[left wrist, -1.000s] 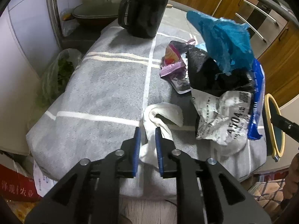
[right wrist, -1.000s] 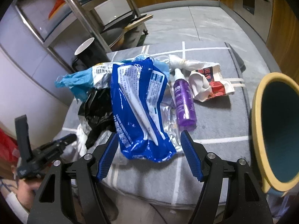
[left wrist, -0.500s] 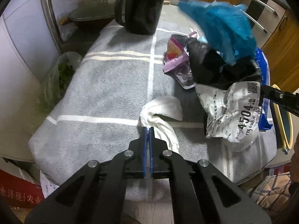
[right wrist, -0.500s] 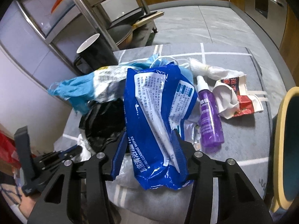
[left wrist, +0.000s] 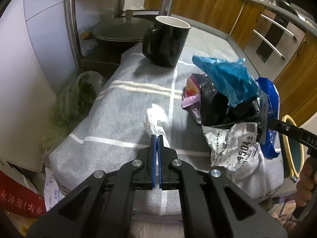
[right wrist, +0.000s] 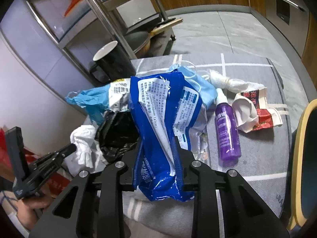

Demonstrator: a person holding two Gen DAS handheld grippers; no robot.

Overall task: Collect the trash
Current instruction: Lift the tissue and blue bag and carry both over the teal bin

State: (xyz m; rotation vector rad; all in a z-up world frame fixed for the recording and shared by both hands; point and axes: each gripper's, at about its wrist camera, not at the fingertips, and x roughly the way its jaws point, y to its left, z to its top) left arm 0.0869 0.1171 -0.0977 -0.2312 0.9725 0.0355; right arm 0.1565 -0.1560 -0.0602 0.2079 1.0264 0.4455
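Note:
A crumpled white tissue (left wrist: 156, 117) rises off the grey striped cloth (left wrist: 122, 119), and my left gripper (left wrist: 157, 139) is shut on its lower end. In the right wrist view the same tissue (right wrist: 83, 138) hangs at the left gripper's tip. My right gripper (right wrist: 157, 144) has its jaws closing on a blue wet-wipes packet (right wrist: 158, 109), which is squeezed and buckled between the pads. Beside it lie a black plastic bag (right wrist: 116, 132), a blue plastic bag (left wrist: 223, 77), a white printed mailer (left wrist: 235, 144) and a purple snack wrapper (left wrist: 190, 93).
A black mug (left wrist: 166, 41) stands at the cloth's far end. A purple spray bottle (right wrist: 227, 127), a red-and-white carton (right wrist: 255, 111), a blue face mask (right wrist: 200, 85) and another tissue lie to the right. A yellow-rimmed teal round object (right wrist: 305, 158) sits at the right edge. A metal rack holds a lidded pan (left wrist: 118, 31).
The left jaws closed on the tissue's end and lifted it upright. The right jaws narrowed from wide around the blue packet until they squeeze it, and the packet has risen and crumpled.

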